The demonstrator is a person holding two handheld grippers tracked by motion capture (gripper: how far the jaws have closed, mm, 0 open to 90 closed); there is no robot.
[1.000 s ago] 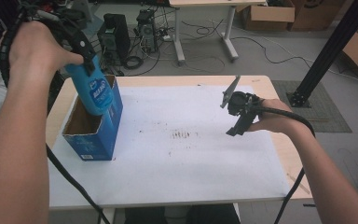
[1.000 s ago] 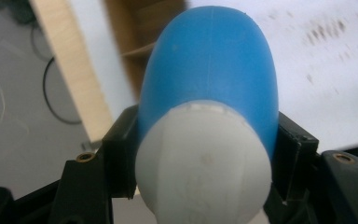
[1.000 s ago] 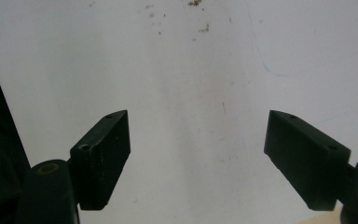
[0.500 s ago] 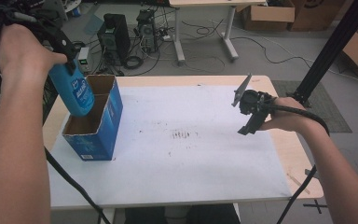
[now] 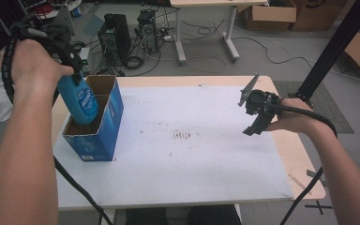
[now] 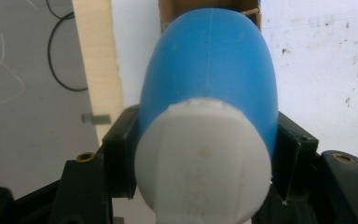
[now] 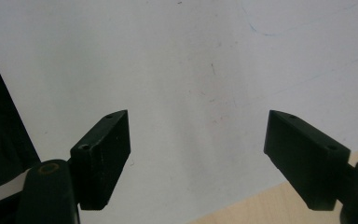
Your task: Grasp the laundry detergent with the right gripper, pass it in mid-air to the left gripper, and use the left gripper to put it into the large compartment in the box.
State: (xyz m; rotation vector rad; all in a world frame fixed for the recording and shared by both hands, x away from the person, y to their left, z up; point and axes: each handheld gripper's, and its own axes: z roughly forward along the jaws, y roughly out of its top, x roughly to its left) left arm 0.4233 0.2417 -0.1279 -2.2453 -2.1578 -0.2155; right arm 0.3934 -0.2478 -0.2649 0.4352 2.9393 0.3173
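Up at the desk's left edge, the left gripper (image 5: 70, 61) clamps its jaws on a smooth blue plastic bottle (image 5: 79, 101) just below its ribbed white cap (image 6: 203, 161). The bottle's rounded body hangs partly inside an open blue cardboard box (image 5: 104, 136); its white label is too blurred to read. A scuffed, stained white sheet (image 5: 183, 154) covers the desk. The right gripper (image 5: 258, 117) hovers near the right edge, jaws apart and empty.
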